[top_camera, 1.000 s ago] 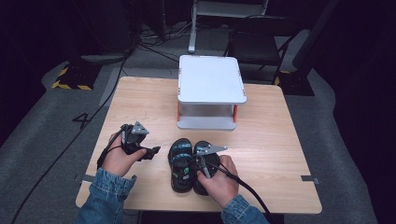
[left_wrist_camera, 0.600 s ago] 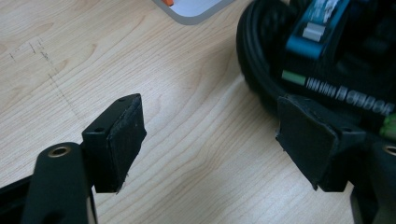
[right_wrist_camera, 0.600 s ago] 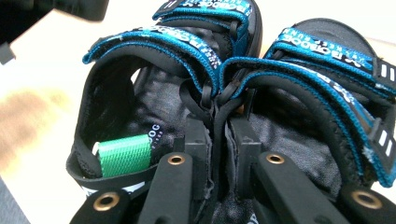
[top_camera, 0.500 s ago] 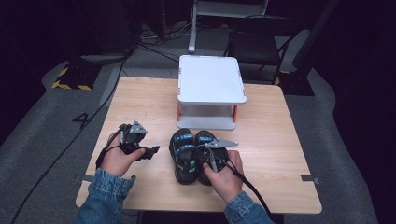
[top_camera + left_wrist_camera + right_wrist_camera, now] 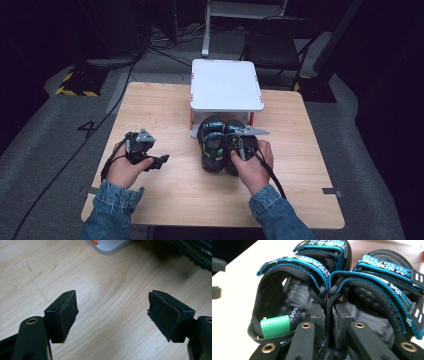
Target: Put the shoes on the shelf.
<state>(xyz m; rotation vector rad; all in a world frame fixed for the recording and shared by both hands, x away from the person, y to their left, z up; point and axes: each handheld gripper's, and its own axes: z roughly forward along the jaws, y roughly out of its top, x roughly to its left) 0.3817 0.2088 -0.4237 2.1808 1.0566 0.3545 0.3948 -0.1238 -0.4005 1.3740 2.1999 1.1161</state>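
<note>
R tool is clamped on the touching inner edges of a pair of black/blue sandals, mid tabletop, toes under a white stand. Insole print reads "DOG"; strap lettering too blurred to read. Green tab in one heel. L tool is wide apart, holding nothing, over bare wood.

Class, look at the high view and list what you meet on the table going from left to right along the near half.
left gripper → left sandal → right gripper, its fingers closed on the pair's inner sides → bare wooden table.
</note>
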